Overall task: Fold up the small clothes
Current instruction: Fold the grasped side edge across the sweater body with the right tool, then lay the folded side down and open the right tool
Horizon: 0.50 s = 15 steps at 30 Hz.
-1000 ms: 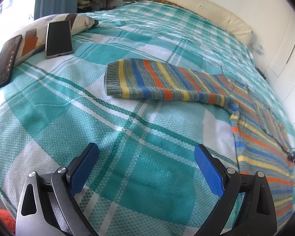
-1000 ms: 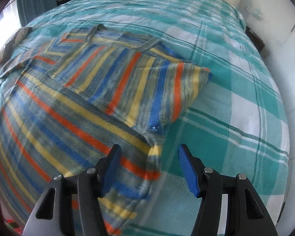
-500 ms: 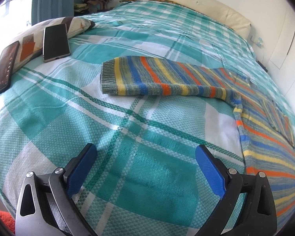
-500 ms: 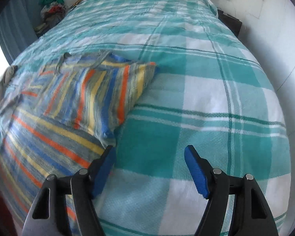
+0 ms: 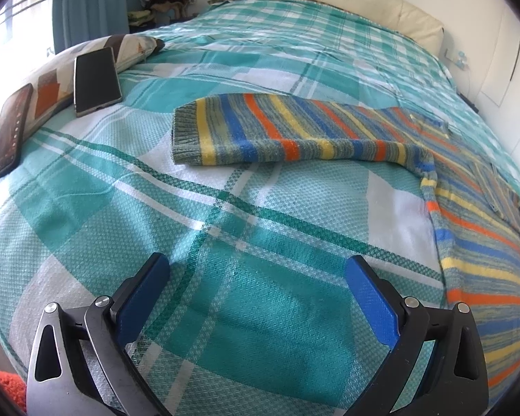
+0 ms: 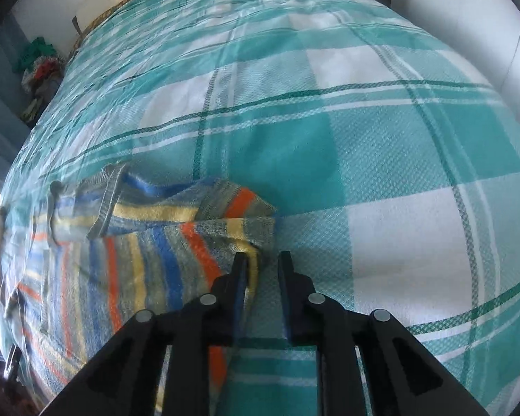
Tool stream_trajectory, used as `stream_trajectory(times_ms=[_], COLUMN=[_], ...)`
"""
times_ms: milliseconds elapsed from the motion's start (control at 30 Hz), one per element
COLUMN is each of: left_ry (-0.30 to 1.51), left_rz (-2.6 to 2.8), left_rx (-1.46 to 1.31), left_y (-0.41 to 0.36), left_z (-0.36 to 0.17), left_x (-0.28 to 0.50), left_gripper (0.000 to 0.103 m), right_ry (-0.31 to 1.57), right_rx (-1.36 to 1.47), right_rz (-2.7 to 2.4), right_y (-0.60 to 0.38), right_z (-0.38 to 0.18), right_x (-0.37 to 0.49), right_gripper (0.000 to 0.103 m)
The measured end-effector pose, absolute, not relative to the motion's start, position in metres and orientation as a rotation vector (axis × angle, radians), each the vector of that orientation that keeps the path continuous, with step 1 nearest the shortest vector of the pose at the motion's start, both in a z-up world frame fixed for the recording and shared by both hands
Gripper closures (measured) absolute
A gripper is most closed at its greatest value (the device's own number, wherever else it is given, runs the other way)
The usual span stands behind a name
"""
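Bed [image 5: 260, 228]: wide bare stretch of plaid cover under my left gripper [image 5: 256, 298], jaws spread, nothing between them. Obstacles on that side: striped sweater [image 5: 294, 135] with its sleeve laid out ahead, two phones [image 5: 95, 79] and a pillow [image 5: 128, 45] far left. Right of my right gripper [image 6: 261, 260] the cover lies bare to the wall [image 6: 502, 24]; the sweater edge crowds its left finger [image 6: 239, 270].

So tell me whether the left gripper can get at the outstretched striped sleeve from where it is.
Probably yes. The left gripper is open and empty, and only bare checked bedspread lies between it and the striped sleeve.
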State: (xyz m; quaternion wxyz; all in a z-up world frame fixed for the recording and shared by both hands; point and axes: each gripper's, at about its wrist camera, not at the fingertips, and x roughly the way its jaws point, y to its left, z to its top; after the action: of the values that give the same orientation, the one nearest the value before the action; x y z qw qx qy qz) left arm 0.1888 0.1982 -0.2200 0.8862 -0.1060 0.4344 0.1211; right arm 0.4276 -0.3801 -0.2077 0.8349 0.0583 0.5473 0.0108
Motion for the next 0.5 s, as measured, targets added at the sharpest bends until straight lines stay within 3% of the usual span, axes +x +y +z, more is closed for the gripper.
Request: stream_trajectory(times_ms=[33, 267, 367, 500], left_ry=[0.903, 0.910, 0.915, 0.912], left_rz=[0.252, 0.260, 0.264, 0.259], left_rx=[-0.218, -0.203, -0.189, -0.183], left_y=[0.198, 0.194, 0.193, 0.193], left_z=[-0.220, -0.223, -0.225, -0.225], left_x=[0.190, 0.193, 0.193, 0.192], left_gripper=[0.002, 0.001, 0.001, 0.001], right_ry=[1.138, 1.104, 1.210, 1.130], right_rx=[0.084, 0.107, -0.023, 0.007], right_rz=[0.021, 0.423, 0.236, 0.155], right_y=[-0.375, -0.334, -0.348, -0.367], right_z=[-0.199, -0.183, -0.218, -0.190], right_x=[0.422, 0.366, 0.352, 0.315], right_gripper=[0.071, 0.073, 0.075, 0.073])
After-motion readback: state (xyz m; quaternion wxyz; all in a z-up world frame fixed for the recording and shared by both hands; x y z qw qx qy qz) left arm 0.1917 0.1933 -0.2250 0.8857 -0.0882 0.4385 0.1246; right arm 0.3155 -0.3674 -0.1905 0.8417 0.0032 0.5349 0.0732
